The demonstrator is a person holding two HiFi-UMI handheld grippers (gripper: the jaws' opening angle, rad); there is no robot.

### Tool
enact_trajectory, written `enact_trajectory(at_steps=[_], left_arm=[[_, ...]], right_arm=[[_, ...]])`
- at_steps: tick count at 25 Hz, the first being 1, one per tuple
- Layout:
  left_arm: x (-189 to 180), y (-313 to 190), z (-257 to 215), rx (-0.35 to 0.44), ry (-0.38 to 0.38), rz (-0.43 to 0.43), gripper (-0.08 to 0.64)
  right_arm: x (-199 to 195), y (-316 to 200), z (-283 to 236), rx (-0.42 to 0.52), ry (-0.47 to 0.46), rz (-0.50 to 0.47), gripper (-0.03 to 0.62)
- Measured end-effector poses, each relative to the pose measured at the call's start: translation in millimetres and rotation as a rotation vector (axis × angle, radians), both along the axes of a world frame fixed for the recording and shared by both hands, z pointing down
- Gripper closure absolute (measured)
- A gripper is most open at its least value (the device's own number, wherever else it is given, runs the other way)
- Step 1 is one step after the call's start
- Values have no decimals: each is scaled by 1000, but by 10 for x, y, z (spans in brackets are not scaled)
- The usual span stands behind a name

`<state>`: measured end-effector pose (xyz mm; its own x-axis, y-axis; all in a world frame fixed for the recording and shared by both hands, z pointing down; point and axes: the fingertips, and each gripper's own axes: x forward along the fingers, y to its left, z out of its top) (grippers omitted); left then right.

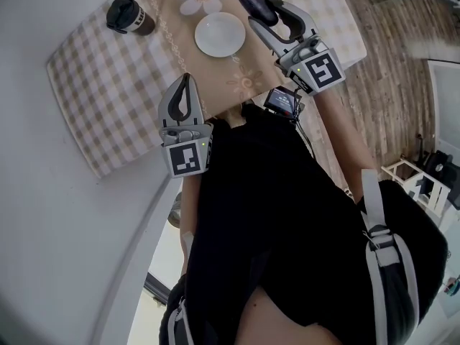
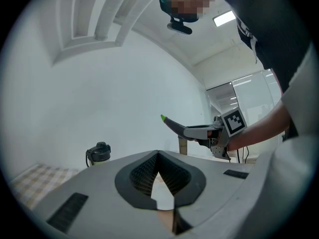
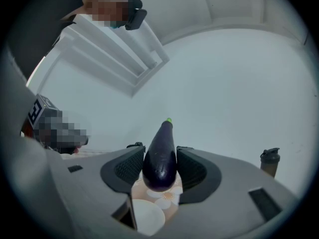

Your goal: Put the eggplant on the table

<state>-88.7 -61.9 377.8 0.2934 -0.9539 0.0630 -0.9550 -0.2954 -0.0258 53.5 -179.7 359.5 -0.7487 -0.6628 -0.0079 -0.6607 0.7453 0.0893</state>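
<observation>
A plate (image 1: pixel 219 34) lies on the surface (image 1: pixel 108 85); a bottle (image 1: pixel 129 14) stands left of the plate, and the eggplant (image 1: pixel 253 0) hangs just right of the plate.

Head view steeply down, gripper views level, table (image 1: pixel 93 85) shared

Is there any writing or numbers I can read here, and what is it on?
No words or numbers can be read.
Left marker cube: square pattern, no letters.
Right marker cube: the same.
Small dark device: too small to read.
Dark bottle: no label visible.
</observation>
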Motion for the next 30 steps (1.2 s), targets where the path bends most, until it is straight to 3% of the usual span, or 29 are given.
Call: enact_trajectory(at_steps=[30], left_arm=[[-64,39,53,-26,-6,-54,557]], right_arm=[[-336,-131,1233,-139,226,-107,376]])
